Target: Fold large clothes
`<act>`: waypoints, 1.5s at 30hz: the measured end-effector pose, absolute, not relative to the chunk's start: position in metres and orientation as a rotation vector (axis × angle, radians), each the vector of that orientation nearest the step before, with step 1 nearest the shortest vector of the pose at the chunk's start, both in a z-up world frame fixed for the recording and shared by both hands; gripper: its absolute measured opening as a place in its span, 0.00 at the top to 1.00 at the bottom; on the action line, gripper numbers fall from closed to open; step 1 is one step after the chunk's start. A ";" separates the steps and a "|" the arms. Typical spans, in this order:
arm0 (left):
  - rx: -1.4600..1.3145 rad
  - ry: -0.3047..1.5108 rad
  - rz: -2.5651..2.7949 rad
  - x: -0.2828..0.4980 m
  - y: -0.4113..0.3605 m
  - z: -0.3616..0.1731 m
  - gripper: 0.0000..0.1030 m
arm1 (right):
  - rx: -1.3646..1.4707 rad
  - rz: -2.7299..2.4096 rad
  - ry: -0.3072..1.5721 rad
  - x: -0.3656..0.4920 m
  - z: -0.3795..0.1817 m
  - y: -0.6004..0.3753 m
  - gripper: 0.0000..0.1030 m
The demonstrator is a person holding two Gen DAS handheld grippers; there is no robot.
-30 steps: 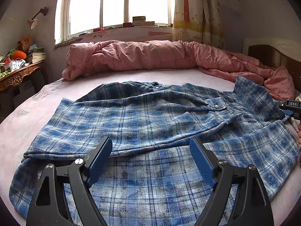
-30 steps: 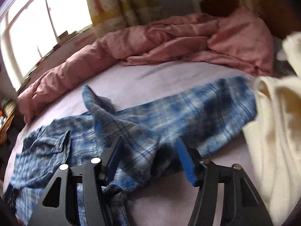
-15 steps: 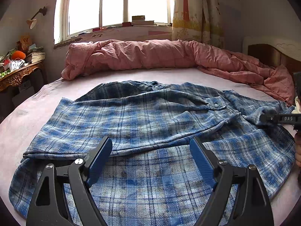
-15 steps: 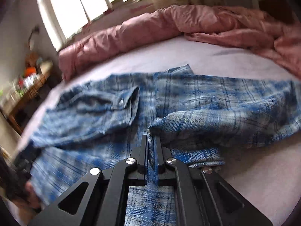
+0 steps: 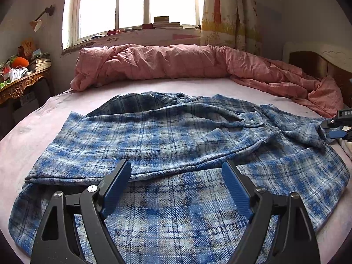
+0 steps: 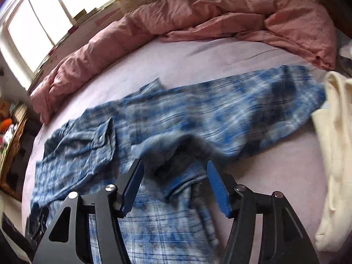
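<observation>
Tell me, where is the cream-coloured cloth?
In the right wrist view, the cream cloth lies at the right edge of the bed, beside the plaid shirt's sleeve.

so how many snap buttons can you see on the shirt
2. One snap sits at the collar on the far edge of the shirt; the other snap is on the cuff of the folded-in sleeve, right of centre. Folds may hide more.
</observation>
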State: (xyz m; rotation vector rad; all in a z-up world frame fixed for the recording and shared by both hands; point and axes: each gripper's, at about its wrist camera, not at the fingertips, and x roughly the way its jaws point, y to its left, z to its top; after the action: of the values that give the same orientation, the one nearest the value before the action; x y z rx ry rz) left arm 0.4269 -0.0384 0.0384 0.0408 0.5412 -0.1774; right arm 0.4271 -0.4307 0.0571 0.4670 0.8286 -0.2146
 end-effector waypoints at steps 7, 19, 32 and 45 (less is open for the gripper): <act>0.041 0.541 -0.177 0.427 -0.038 0.039 0.19 | 0.448 -0.431 0.761 0.435 0.031 -0.475 0.39; 0.041 0.544 -0.179 0.427 -0.037 0.037 0.18 | 0.402 -0.566 0.759 0.446 0.006 -0.491 0.39; 0.041 0.548 -0.180 0.427 -0.038 0.036 0.18 | 0.430 -0.566 0.726 0.449 0.001 -0.496 0.55; 0.042 0.548 -0.180 0.428 -0.038 0.036 0.18 | 0.446 -0.531 0.734 0.451 -0.001 -0.496 0.95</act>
State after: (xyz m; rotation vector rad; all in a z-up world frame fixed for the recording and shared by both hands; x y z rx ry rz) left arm 0.4277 -0.0382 0.0356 0.0425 0.5480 -0.1800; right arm 0.4505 -0.4959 -0.0011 0.4464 0.7338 -0.5307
